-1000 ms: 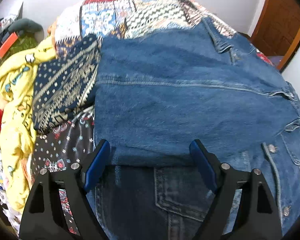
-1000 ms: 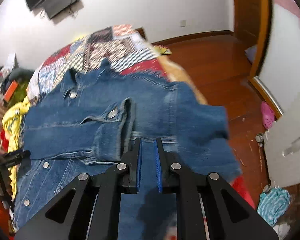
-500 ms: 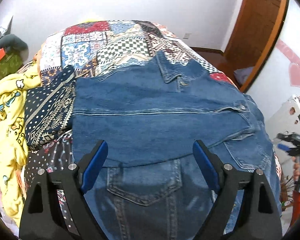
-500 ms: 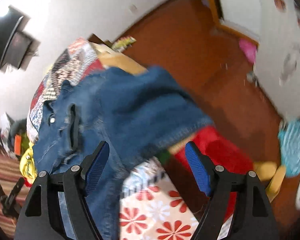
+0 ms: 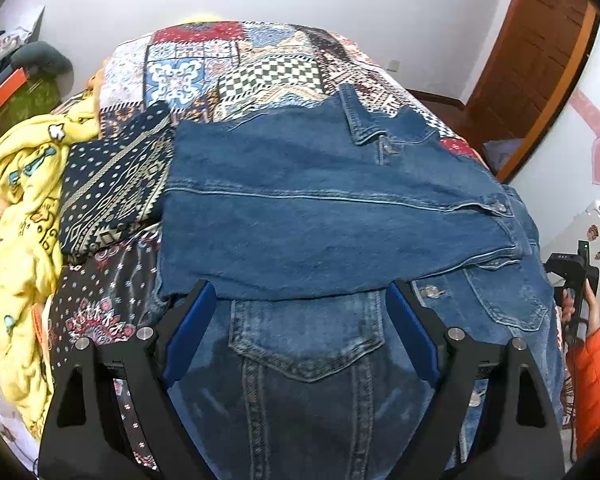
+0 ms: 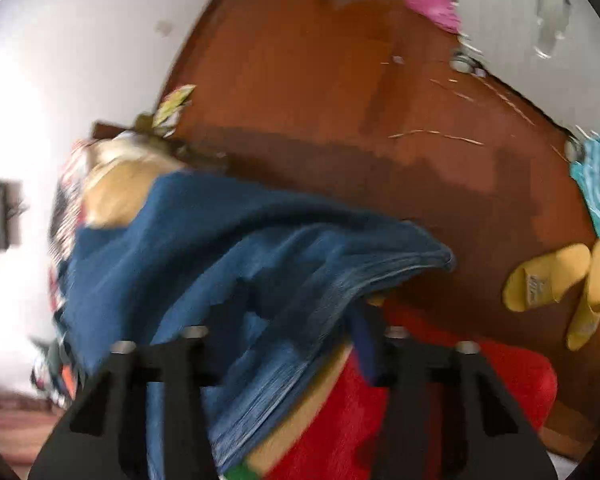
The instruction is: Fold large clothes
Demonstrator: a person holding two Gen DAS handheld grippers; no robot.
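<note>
Though blurred, right claw (image 6: 288, 344) gapes.

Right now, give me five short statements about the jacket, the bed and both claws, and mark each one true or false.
1. The denim jacket lies on a patchwork quilt. True.
2. The left claw is shut on the jacket. False: its jaws stand wide apart above the denim, holding nothing.
3. A sleeve is folded across the jacket's front. True.
4. A yellow garment lies to the right of the jacket in the left wrist view. False: it lies to the left.
5. The right claw is open, though its view is blurred. True.
</note>
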